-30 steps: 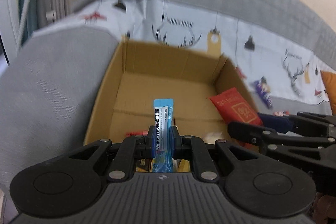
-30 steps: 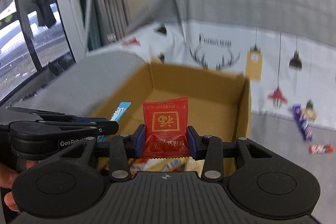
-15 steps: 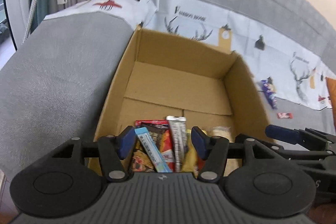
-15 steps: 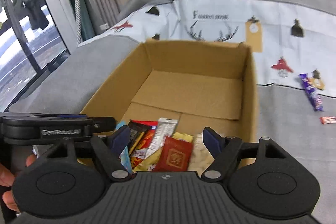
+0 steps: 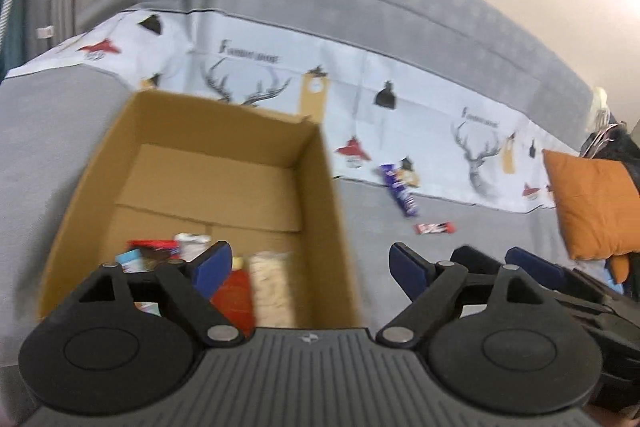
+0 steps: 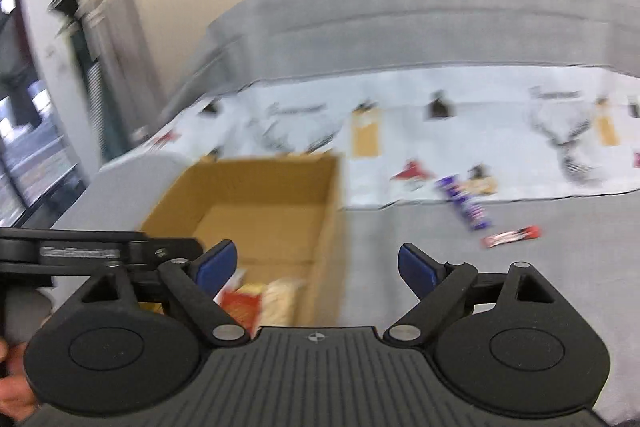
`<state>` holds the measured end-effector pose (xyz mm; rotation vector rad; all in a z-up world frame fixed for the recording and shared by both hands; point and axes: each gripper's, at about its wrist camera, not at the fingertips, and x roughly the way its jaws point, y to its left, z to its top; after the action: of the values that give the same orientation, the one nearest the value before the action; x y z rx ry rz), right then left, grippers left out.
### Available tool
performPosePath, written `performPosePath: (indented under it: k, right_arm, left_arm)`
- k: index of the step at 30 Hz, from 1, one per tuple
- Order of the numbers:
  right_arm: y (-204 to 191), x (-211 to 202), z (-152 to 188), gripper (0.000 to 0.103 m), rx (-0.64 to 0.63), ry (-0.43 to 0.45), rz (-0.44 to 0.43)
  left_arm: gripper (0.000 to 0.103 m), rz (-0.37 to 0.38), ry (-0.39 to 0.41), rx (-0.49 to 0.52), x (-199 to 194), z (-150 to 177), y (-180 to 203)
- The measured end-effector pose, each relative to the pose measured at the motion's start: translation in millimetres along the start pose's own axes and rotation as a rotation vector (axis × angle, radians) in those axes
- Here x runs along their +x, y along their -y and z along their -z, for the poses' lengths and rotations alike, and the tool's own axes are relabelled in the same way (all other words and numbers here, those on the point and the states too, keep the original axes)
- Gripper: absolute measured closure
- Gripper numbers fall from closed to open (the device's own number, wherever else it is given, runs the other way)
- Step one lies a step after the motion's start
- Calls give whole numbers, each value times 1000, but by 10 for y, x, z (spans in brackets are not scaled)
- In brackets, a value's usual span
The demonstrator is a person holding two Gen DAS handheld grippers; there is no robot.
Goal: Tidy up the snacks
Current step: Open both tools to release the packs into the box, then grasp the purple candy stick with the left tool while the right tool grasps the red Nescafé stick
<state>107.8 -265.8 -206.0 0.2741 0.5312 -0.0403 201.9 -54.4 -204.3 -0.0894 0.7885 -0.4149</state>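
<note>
Now both my left hand-held gripper (image 5: 310,263) and right hand-held gripper (image 6: 318,265) are spread, empty; the purple bar (image 6: 464,203) and red bar (image 6: 512,236) on the sofa (image 6: 400,267) look light, crinkly; I would pinch each mid-length.

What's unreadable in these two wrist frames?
- Snacks at the near end of the brown cardboard box: left wrist view, motion blur plus the open left gripper covering them; count unclear.
- Purple wrapped bar and small red wrapped bar on the grey sofa: right wrist view, print smeared.
- Orange cushion: lower part hidden behind the right gripper.
</note>
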Motion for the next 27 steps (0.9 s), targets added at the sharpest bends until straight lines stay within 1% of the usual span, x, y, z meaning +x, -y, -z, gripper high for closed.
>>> performPosePath:
  k: [3,5,8,10,12,13,14,16,18,19,20,21,22,24,26,27]
  right_arm:
    - [306,15,-131,28,38,40,43]
    - [529,82,-182,30,67,56,50]
    - [874,306,-219,33,88,63,104]
    - [1131,502,-211,37,121,65,96]
    - [1401,726,-191,44,157,62,111]
    - [1529,842,-171,45,176,61,114]
    - [1639,957,-143,47,194,55,113]
    - [1896,1183,-79,49,204,38,121]
    - [2148,1428,-9,51,218,4,147]
    - [2272,1580,32,53,225,-29,154]
    - [2362,1704,61,58,231,-60,163]
    - [2476,1840,101,61,246,-96,170]
    - [2592,1977,148,61,259,-126,163]
    - [2745,2166,198,61,287,-169,176]
    - [2858,2354,218,61,328,-193,166]
    - [2876,2433,223,61,335,-204,165]
  left_arm:
    - [7,13,15,29,166,-127,290]
    - [7,17,19,41,364,-215,504]
    - [7,18,16,26,761,-346,799]
    - [8,29,22,26,1113,-401,968]
    - [11,37,26,30,1459,-422,1093]
    - [13,40,20,35,1654,-421,1158]
    - [18,38,5,36,1844,-420,1205]
    - [23,49,-31,20,2221,-411,1262]
    - [31,63,-62,-1,2554,-392,1301]
    - [32,68,-77,-1,2722,-381,1324]
    - [33,69,-88,2,2864,-366,1345]
    - [33,67,-97,2,3014,-355,1370]
    - [33,66,-111,-8,3161,-348,1378]
    - [33,72,-155,-68,3469,-359,1375]
    - [35,94,-172,-138,3735,-374,1354]
    - [36,95,-175,-155,3845,-383,1365]
